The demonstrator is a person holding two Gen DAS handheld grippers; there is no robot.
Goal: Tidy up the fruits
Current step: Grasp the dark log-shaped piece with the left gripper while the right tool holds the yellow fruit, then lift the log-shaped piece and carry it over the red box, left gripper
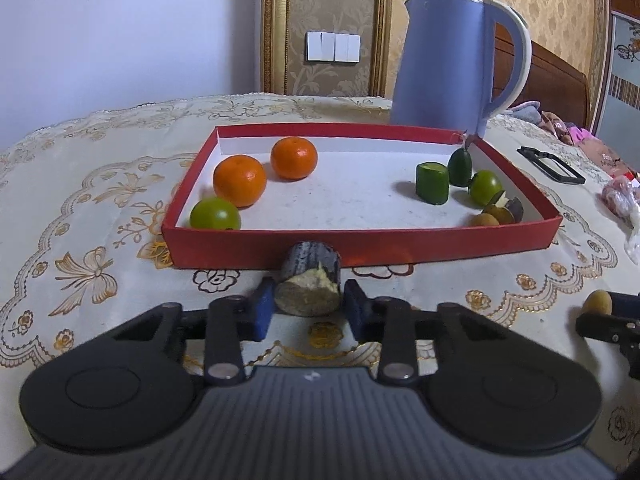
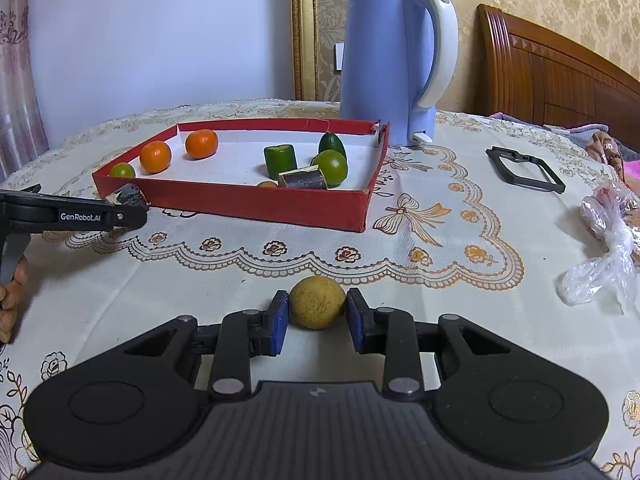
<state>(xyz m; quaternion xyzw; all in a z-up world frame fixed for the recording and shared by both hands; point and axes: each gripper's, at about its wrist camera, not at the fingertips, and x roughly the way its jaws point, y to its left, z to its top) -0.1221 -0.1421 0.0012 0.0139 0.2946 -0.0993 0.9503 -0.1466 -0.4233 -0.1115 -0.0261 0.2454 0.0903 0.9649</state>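
A dark sugarcane piece (image 1: 310, 280) is being pinched between the blue pads (image 1: 262, 312) of the left hand-held gripper (image 1: 308, 314), just in front of the near wall of the red tray (image 1: 360, 246), with its pale cut end facing the camera. A small round yellow-brown fruit (image 2: 317, 302) is being pinched by the right hand-held gripper (image 2: 318, 322) over the patterned surface (image 2: 400, 264), well short of the tray. Two oranges (image 1: 239, 180) and green fruits (image 1: 215, 213) are being kept inside the tray, with a blue kettle (image 1: 448, 60) behind it.
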